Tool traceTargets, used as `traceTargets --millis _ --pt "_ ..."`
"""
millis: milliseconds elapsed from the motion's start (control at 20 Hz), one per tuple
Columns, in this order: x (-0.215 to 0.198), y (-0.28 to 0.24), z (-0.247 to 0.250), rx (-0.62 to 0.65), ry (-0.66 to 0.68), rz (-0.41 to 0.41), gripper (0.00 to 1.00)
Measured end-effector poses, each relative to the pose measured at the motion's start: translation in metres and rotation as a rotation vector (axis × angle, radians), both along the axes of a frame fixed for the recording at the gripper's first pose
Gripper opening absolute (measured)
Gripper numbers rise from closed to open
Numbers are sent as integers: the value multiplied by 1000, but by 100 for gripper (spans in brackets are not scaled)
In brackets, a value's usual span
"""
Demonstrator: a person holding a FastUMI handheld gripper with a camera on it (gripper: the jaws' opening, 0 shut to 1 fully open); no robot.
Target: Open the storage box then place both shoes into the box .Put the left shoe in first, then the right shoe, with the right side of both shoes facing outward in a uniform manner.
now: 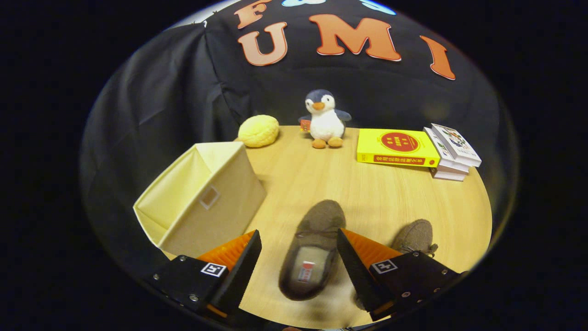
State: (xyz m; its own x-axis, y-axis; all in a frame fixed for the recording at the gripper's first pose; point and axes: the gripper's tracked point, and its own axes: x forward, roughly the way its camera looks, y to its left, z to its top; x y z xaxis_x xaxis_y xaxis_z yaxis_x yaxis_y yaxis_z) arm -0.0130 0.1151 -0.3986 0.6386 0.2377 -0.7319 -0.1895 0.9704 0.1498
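A cream fabric storage box (pixel 202 197) stands on the wooden table (pixel 381 193), to the left of my fingers, its open top turned up and to the left. A brown slipper-like shoe (pixel 312 248) lies between my two fingers, toe pointing away, its lining facing up. A second brown shoe (pixel 415 236) lies to the right, partly hidden behind my right finger. My gripper (pixel 298 246) is open, hovering over the first shoe, with neither finger pressing on it.
At the table's far side sit a yellow round plush (pixel 258 131), a penguin toy (pixel 325 118), a yellow book (pixel 395 147) and a stack of books (pixel 452 151). The black cloth wall rises behind them.
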Motion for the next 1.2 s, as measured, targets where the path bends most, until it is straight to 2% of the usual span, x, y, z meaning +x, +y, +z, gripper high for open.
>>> traceTargets --millis 250,400,500,650,750,800,1000,1100,1150,1200 --pt "3 -21 -41 -37 52 -10 97" --pt "2 -25 -63 -65 80 16 96" --pt "2 -19 -75 -47 98 43 91" --pt "3 -20 -89 -84 106 72 66" --pt "7 -20 -97 -90 101 49 59" --pt "11 -18 -100 -79 102 30 58" --pt "25 -22 -105 -38 114 -51 42" --pt "34 -29 -102 -32 94 -117 31" --pt "39 -31 -99 -37 81 -140 21" --pt "41 -31 -94 -37 70 -160 15"
